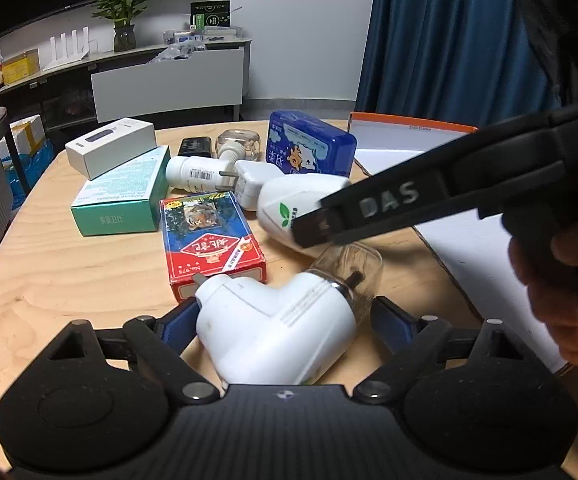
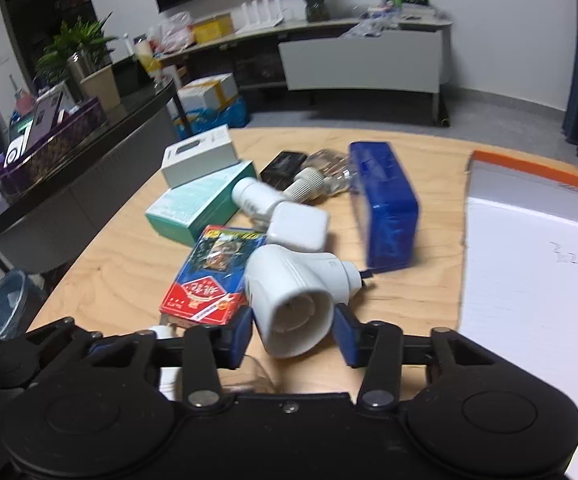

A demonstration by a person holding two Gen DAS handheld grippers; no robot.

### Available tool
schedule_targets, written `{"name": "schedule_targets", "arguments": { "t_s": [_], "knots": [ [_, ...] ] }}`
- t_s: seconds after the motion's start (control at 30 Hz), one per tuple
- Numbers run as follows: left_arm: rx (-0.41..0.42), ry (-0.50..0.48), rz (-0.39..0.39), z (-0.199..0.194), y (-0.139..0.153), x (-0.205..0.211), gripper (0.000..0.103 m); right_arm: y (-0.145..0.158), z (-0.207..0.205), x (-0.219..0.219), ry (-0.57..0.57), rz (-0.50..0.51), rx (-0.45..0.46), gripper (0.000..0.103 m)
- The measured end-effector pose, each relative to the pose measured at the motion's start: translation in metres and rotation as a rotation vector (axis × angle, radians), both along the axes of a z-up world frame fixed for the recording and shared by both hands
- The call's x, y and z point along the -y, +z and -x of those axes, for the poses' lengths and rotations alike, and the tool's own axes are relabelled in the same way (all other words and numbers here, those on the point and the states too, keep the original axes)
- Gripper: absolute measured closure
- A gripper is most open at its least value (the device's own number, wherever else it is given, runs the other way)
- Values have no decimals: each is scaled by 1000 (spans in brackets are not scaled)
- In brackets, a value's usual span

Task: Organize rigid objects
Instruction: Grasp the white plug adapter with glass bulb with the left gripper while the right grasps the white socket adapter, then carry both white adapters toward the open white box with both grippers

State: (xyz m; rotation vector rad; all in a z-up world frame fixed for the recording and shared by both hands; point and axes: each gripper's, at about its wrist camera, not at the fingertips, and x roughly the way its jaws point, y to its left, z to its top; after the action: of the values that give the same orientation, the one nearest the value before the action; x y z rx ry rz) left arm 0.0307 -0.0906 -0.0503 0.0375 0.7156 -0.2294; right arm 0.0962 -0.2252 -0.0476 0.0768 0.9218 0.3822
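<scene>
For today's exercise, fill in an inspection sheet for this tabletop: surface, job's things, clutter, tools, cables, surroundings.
Surface: wooden table, crowded in the middle.
Job's things: card box, blue tin, teal box, white box, pill bottle, charger, two white plug-in units.
Clutter: nothing seen beyond these; orange-rimmed white tray on the right.
Tools: left tool straddles the bottle-fitted unit, no firm squeeze evident; right tool is shut on the empty-socket unit.
Cables: nothing seen.
Surroundings: potted plant on a shelf, blue curtain, a hand.
</scene>
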Motion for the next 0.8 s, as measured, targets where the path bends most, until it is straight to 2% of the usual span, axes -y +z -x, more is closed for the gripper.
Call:
{"name": "schedule_targets", "arguments": {
  "t_s": [0.13,0.2,0.27,0.37,0.5,0.53,0.57,0.6,0.7,0.8],
  "knots": [
    [-10,-4,-3,4,1,-2,13,1,6,9,-3,-1,-3,49],
    [-2,2,-2,6,2,-3,15,3,8,11,-8,-15,12,28],
    [-7,10,-16,7,0,-8,21,5,8,8,-23,14,32,22],
    [-9,17,-2,12,-1,-12,21,4,5,3,-8,22,48,12],
    [-8,32,2,9,-3,-16,20,0,-5,-6,-19,16,27,11],
    [-2,31,2,9,-3,-15,16,-2,-7,-8,-30,3,19,11],
    [4,27,2,8,-3,-14,6,-5,-11,-10,-43,-9,8,11],
    [12,21,-2,7,-3,-11,0,-7,-14,-12,-60,-12,-4,11],
    [33,9,-16,5,-4,-8,0,-15,-22,-16,-117,-11,-27,11],
    [12,24,-23,-6,-12,-6,0,-23,-26,-16,-134,-31,-34,15]
  ]
}}
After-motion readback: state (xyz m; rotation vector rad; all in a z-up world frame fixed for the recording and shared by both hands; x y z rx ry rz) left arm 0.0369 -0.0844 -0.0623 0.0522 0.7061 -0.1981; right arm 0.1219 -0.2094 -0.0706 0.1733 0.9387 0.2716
